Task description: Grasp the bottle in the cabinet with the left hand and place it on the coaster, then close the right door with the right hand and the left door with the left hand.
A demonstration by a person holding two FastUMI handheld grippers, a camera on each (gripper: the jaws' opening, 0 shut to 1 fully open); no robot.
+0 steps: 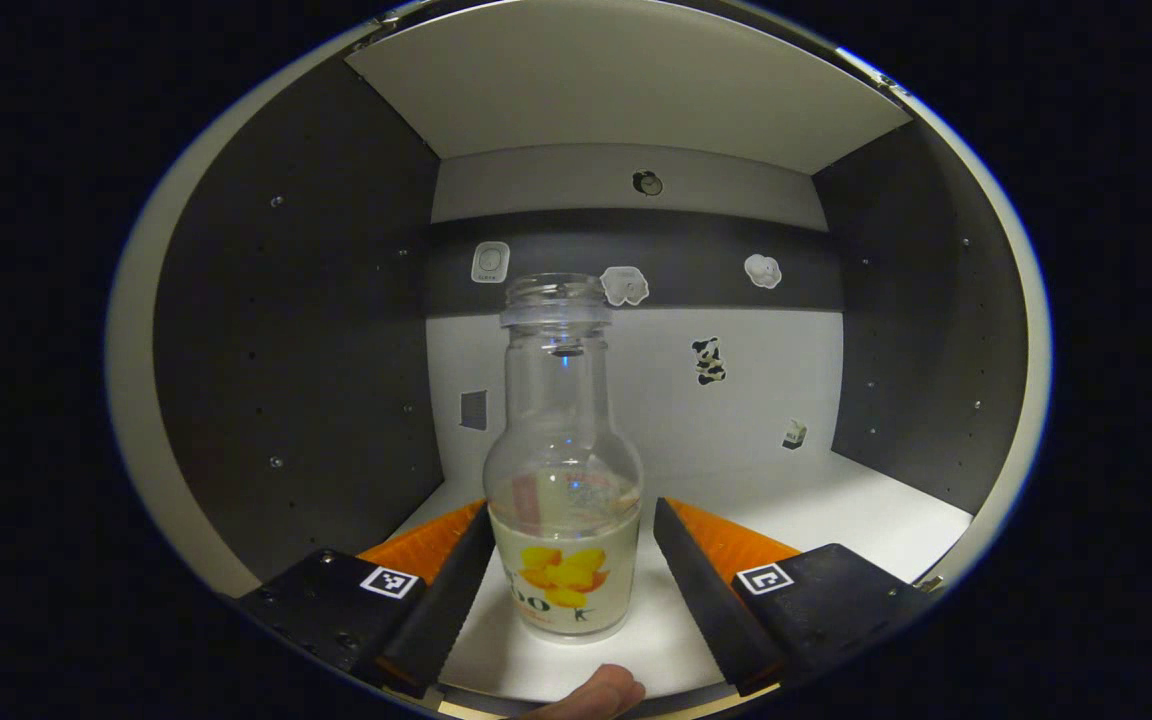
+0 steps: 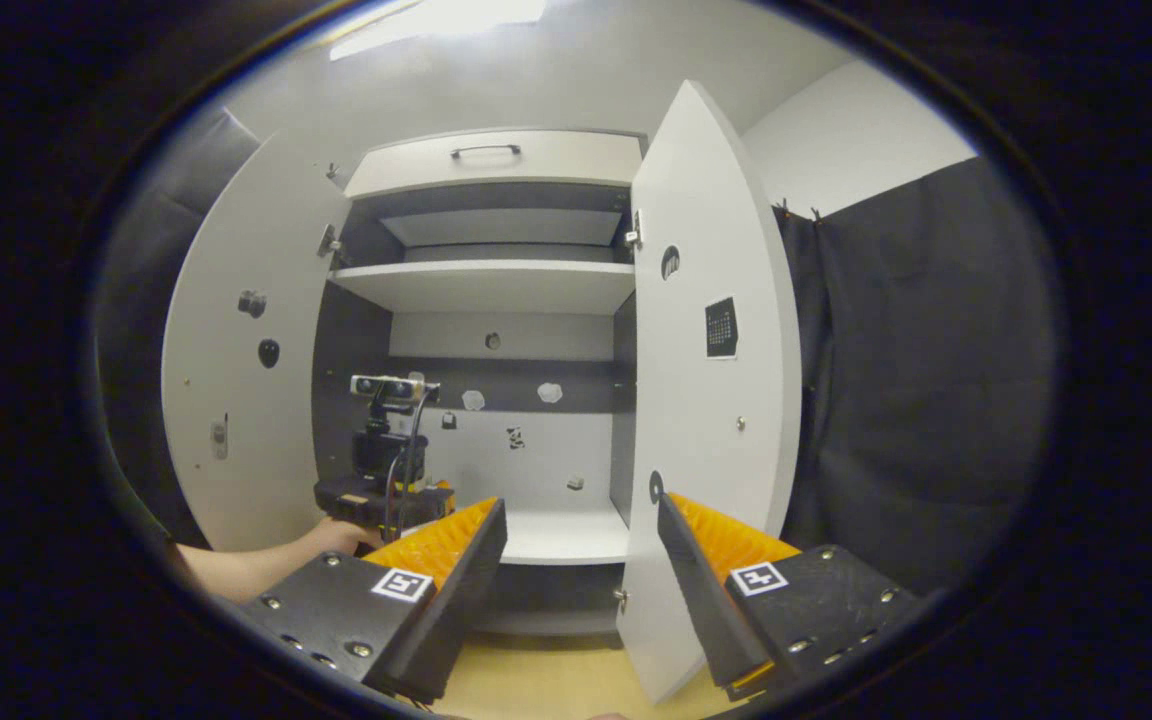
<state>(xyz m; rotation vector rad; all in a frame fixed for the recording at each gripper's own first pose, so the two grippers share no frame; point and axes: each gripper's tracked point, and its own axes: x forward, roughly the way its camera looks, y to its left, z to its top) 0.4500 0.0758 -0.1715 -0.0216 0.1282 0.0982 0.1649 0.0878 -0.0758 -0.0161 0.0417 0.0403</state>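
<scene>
A clear glass bottle (image 1: 562,470) with no cap and a yellow flower label stands upright on the white cabinet floor (image 1: 836,520). My left gripper (image 1: 571,525) is open around it, one finger on each side of its lower body, with a small gap on the right. In the right gripper view the left gripper (image 2: 386,480), held by a hand (image 2: 336,540), reaches into the lower compartment. My right gripper (image 2: 581,510) is open and holds nothing, out in front of the cabinet. The left door (image 2: 246,370) and the right door (image 2: 706,380) both stand wide open.
Dark side walls (image 1: 296,330) close in the compartment, and small stickers dot its back wall (image 1: 736,400). A shelf (image 2: 486,285) and a drawer with a handle (image 2: 486,152) lie above. Black cloth (image 2: 916,380) hangs to the right. A wooden tabletop (image 2: 546,680) lies below.
</scene>
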